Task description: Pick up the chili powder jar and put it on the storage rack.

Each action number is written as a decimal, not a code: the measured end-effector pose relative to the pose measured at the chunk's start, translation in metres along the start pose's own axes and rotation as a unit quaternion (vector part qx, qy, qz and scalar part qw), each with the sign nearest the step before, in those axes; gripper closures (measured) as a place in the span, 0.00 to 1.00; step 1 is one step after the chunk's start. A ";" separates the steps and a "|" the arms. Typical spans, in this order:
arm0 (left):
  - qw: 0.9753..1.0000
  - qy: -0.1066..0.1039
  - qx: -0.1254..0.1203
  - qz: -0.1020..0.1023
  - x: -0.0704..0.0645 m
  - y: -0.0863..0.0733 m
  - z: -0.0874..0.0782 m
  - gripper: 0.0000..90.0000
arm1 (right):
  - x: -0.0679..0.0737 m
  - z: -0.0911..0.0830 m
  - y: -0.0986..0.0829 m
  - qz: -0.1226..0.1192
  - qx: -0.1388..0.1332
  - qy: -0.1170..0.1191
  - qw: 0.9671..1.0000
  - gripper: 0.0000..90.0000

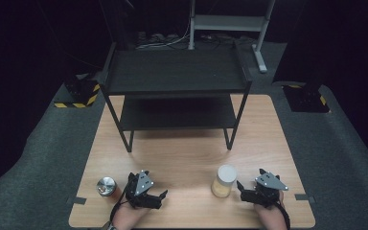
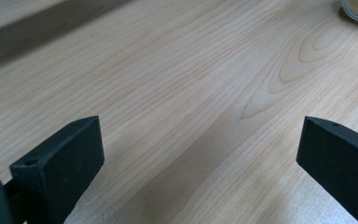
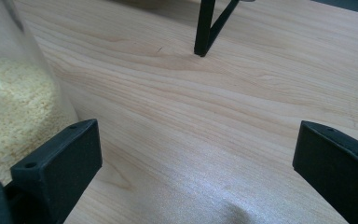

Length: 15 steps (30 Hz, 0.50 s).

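Both claws stood wide open and empty. The right claw (image 1: pixel 243 188) sat just beside the grain jar (image 1: pixel 224 180) on the tabletop (image 1: pixel 191 153); the left claw (image 1: pixel 162 195) rested near the metal-lidded jar (image 1: pixel 107 186). Nothing grasped; shelf rack (image 1: pixel 175 79) bare.

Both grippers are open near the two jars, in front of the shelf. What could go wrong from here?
1. The right gripper sits close beside the tall jar of yellowish grains, off-centre in the right gripper view; closing in askew could tip it.
2. The left gripper points away from the metal-lidded jar, which stands near the table edge; a swing could knock it off.
3. The black shelf could snag a lifted jar.
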<state>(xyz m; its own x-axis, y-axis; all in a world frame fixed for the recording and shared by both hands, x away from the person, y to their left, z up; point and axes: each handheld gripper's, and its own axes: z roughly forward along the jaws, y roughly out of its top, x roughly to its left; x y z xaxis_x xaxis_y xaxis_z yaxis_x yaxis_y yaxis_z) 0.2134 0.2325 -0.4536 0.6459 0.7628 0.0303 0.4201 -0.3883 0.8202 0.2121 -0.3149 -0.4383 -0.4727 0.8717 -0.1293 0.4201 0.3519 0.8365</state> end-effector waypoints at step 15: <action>1.000 -0.004 -0.011 -0.001 0.000 0.003 -0.010 0.01 | -0.001 0.000 0.000 0.003 0.000 0.002 1.000 0.01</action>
<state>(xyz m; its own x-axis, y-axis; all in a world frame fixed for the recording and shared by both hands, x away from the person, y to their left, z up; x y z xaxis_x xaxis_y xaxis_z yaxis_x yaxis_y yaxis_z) 0.2083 0.2364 -0.4460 0.6509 0.7588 0.0247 0.4064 -0.3758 0.8328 0.2127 -0.3161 -0.4382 -0.4729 0.8727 -0.1216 0.4227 0.3457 0.8377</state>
